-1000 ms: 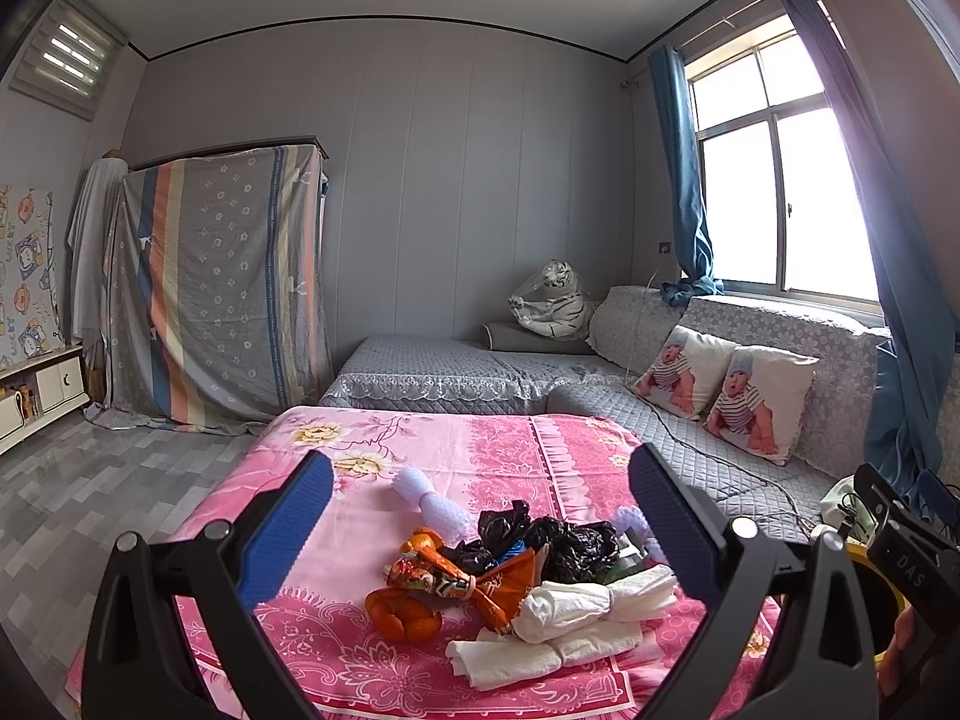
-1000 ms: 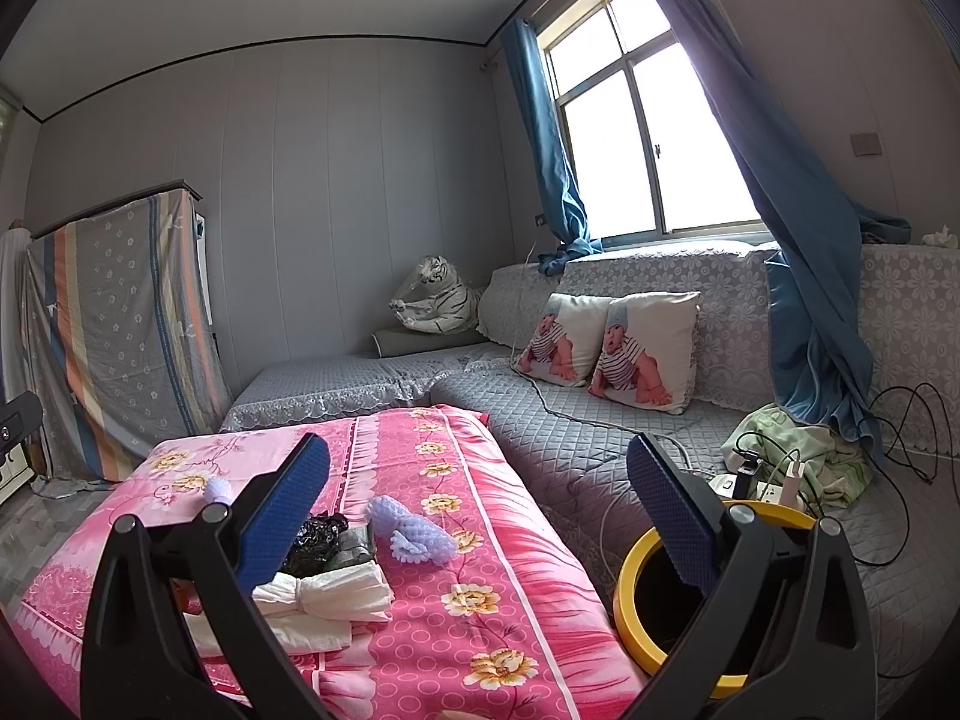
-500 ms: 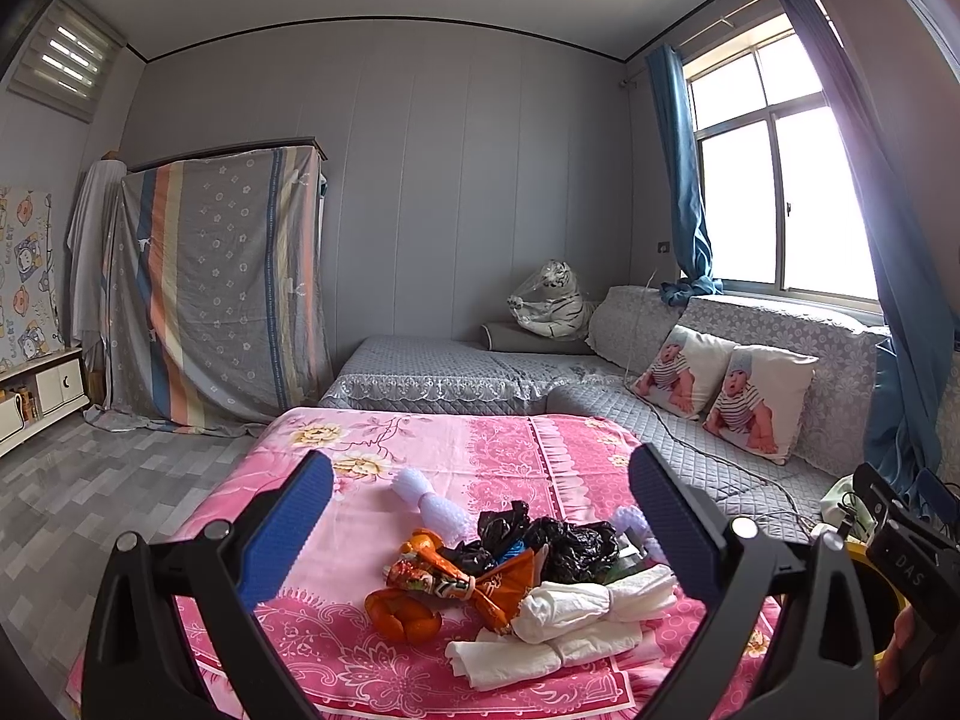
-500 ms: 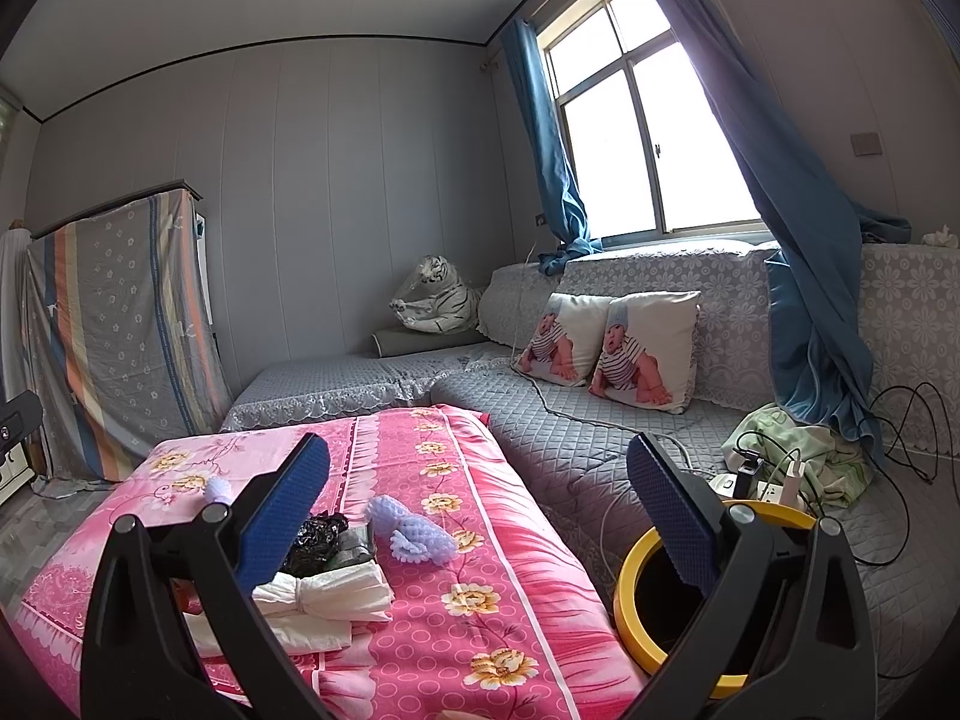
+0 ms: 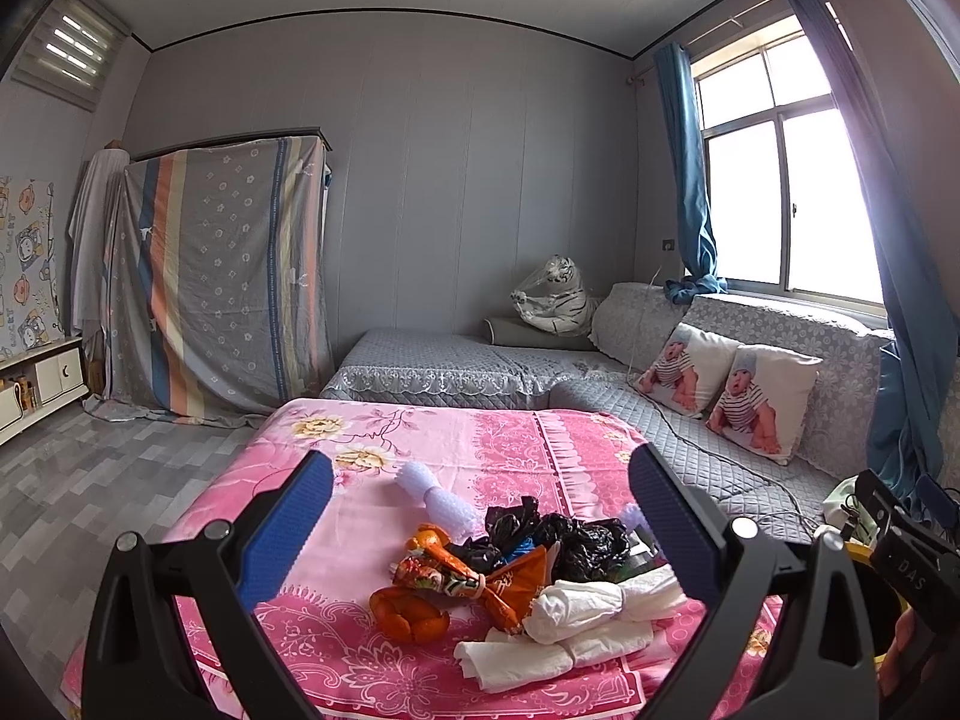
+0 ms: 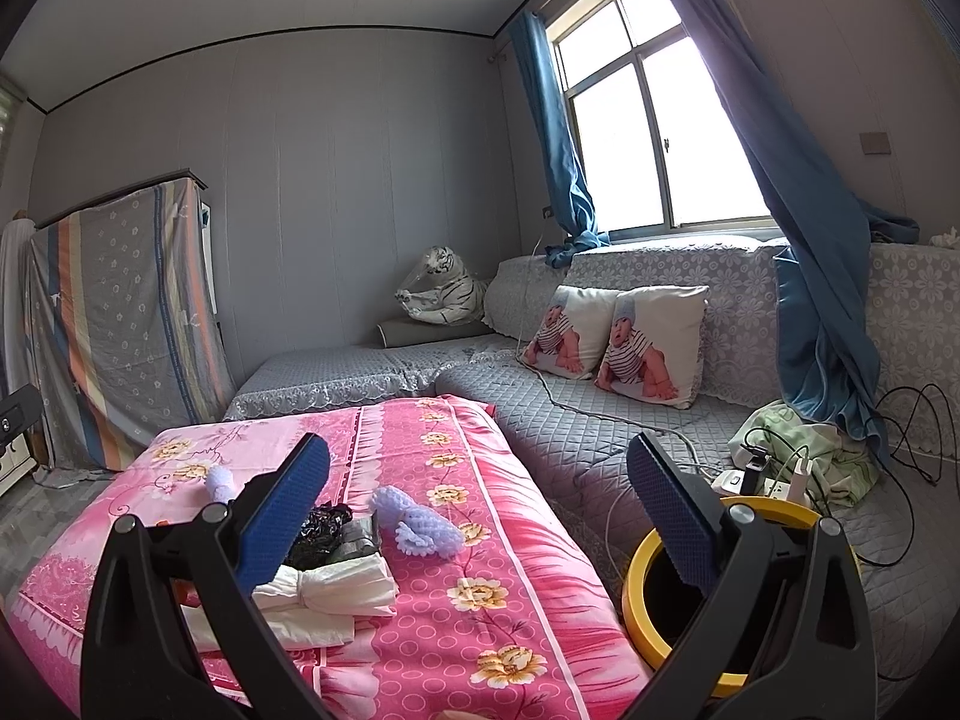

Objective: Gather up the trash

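A heap of trash lies near the front of the pink flowered table [image 5: 480, 444]: white crumpled paper [image 5: 576, 606], black plastic bags [image 5: 576, 540], orange wrappers [image 5: 474, 576] and orange peel [image 5: 408, 615]. My left gripper [image 5: 474, 525] hovers above the heap, open and holding nothing. In the right wrist view the white paper [image 6: 336, 588], a black bag [image 6: 321, 531] and a lilac foam net [image 6: 417, 525] lie on the table [image 6: 516, 552]. A yellow-rimmed bin [image 6: 639, 600] stands to its right. My right gripper [image 6: 477, 510] is open and holds nothing, between table and bin.
A second lilac foam net [image 5: 435, 492] lies farther back on the table. A grey quilted sofa [image 6: 600, 438] with two printed cushions [image 6: 651, 345] runs along the right, carrying cables and a power strip [image 6: 762, 480]. A cloth-draped cabinet [image 5: 222, 276] stands at the left wall.
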Available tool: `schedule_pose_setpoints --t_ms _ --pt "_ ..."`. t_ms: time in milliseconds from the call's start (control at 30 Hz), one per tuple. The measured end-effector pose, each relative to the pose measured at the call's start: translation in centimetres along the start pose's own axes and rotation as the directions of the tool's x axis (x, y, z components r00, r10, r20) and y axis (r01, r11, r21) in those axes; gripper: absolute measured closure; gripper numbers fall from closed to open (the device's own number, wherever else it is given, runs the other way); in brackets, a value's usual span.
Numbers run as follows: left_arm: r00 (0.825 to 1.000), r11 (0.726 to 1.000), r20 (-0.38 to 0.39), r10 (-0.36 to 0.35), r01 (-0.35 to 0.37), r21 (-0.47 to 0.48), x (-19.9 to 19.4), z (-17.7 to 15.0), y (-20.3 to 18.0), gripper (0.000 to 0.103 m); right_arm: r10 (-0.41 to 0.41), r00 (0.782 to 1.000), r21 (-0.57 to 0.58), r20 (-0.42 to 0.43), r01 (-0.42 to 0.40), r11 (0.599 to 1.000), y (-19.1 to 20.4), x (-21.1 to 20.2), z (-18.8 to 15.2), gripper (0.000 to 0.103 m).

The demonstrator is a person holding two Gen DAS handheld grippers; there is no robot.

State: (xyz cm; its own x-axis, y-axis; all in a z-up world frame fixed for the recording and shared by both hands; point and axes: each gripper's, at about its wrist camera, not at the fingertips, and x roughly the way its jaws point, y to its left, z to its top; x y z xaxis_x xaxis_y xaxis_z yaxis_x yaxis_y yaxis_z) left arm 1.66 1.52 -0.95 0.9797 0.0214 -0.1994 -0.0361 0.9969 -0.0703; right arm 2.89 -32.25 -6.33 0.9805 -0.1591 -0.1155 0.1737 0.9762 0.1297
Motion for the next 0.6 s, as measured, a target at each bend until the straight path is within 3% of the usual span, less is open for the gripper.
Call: schedule_pose_setpoints --t_ms 200,367,600 --pt "1.0 1.0 -0.02 0.002 -0.001 0.026 1.2 -0.6 0.6 0.008 0.035 0.998 -0.018 -0.061 -0.036 0.999 0.5 2.3 -0.3 0.008" --pt "0.998 0.998 -0.059 -0.021 0.025 0.066 3.1 -1.3 2.3 0.008 0.125 0.98 -0.063 -0.152 -0.136 0.989 0.7 6.6 -0.8 0.008" --pt "0.969 0.989 -0.214 -0.126 0.139 0.046 6.6 -3.6 6.5 0.008 0.173 0.944 -0.091 -0.282 -0.206 0.974 0.3 13.2 -2.3 0.008"
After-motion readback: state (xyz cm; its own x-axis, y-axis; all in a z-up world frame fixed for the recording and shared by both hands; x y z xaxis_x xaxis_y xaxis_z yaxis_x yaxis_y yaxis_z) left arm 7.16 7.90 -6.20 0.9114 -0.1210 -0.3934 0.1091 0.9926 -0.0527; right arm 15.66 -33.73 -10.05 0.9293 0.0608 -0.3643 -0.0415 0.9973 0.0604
